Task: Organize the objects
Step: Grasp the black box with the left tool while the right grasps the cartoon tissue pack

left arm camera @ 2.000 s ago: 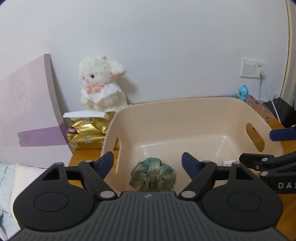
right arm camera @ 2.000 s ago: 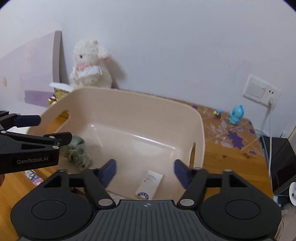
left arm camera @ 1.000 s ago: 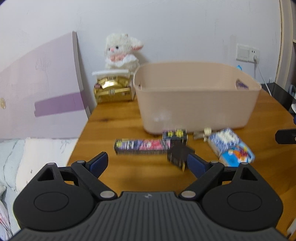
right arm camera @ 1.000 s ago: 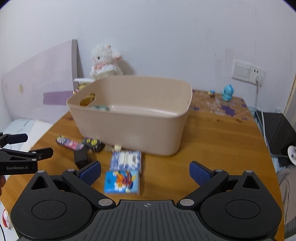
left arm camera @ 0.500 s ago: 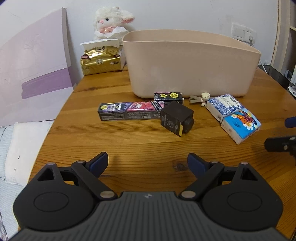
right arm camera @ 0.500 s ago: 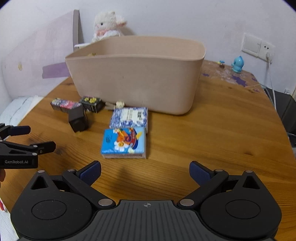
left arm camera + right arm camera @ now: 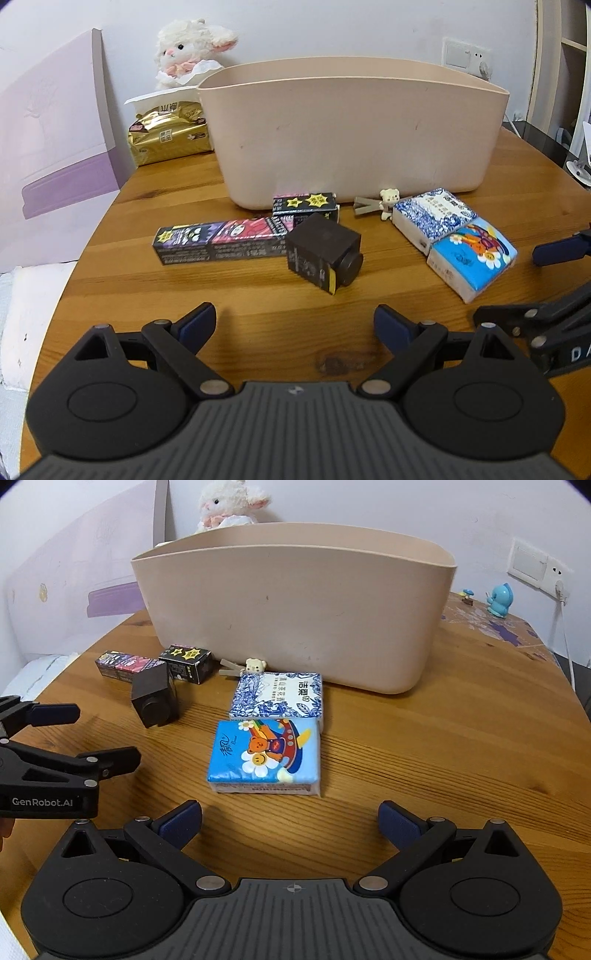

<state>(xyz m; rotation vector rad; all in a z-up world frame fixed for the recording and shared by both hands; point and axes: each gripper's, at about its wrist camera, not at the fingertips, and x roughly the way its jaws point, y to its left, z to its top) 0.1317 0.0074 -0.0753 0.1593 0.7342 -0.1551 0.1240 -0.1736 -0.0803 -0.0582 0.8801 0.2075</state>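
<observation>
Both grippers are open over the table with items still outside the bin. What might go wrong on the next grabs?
1. The two tissue packs touch, so the right gripper might drag both.
2. The black cube sits against the long box; the left gripper may knock it.
3. The grippers are close together and might collide.
4. The bear clip lies against the bin, leaving little finger room.

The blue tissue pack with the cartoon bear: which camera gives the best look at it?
The right wrist view. There the blue tissue pack lies straight ahead of the open right tongs, its whole printed top facing the camera. The left wrist view catches it off to the right, angled and foreshortened, so the picture is harder to make out.
</observation>
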